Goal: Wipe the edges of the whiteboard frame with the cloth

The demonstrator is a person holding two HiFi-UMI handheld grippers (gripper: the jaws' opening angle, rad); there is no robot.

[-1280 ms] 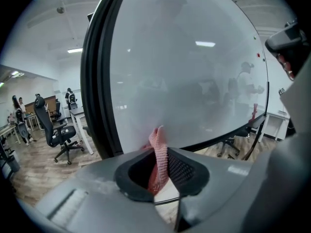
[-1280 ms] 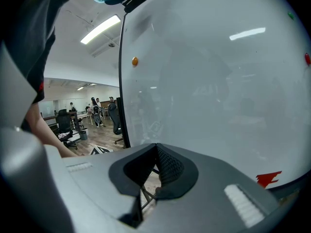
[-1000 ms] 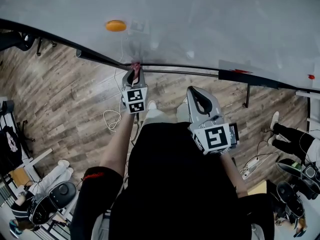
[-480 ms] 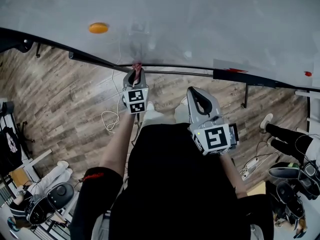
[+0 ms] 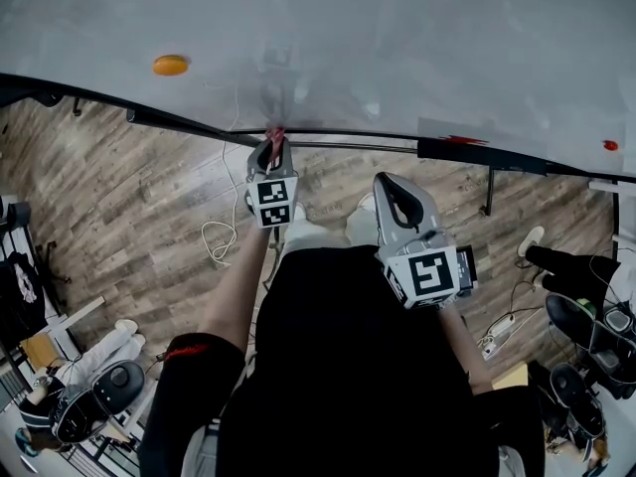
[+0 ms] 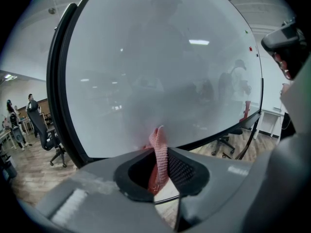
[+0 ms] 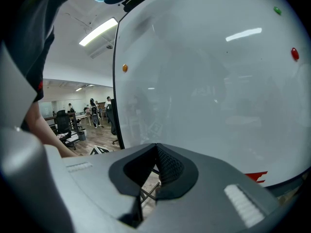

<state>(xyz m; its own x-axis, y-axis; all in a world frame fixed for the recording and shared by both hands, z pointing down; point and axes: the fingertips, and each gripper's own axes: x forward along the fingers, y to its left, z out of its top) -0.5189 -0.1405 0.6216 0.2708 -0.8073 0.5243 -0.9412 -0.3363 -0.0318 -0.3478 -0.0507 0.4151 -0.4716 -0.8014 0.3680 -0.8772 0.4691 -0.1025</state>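
Observation:
The whiteboard (image 5: pixel 397 38) fills the top of the head view, with its black frame (image 5: pixel 338 145) running along its lower edge. My left gripper (image 5: pixel 273 141) is shut on a pink cloth (image 5: pixel 274 132), whose tip presses against that lower frame edge. In the left gripper view the pink cloth (image 6: pixel 158 152) sticks up between the jaws of the left gripper (image 6: pixel 158 144), in front of the board, with the frame (image 6: pixel 56 81) curving round at left. My right gripper (image 5: pixel 390 181) is held back from the board, shut and empty; the right gripper (image 7: pixel 156 150) faces the board surface.
An orange magnet (image 5: pixel 170 65) and a red magnet (image 5: pixel 610 145) sit on the board. A black tray piece (image 5: pixel 467 152) is fixed to the frame at right. Below are a wooden floor (image 5: pixel 119 207), a white cable (image 5: pixel 224 235), office chairs and seated people at both sides.
The left gripper with the cloth has slid to the right along the lower frame edge; the orange magnet has shifted left in the view. The right gripper has kept its place.

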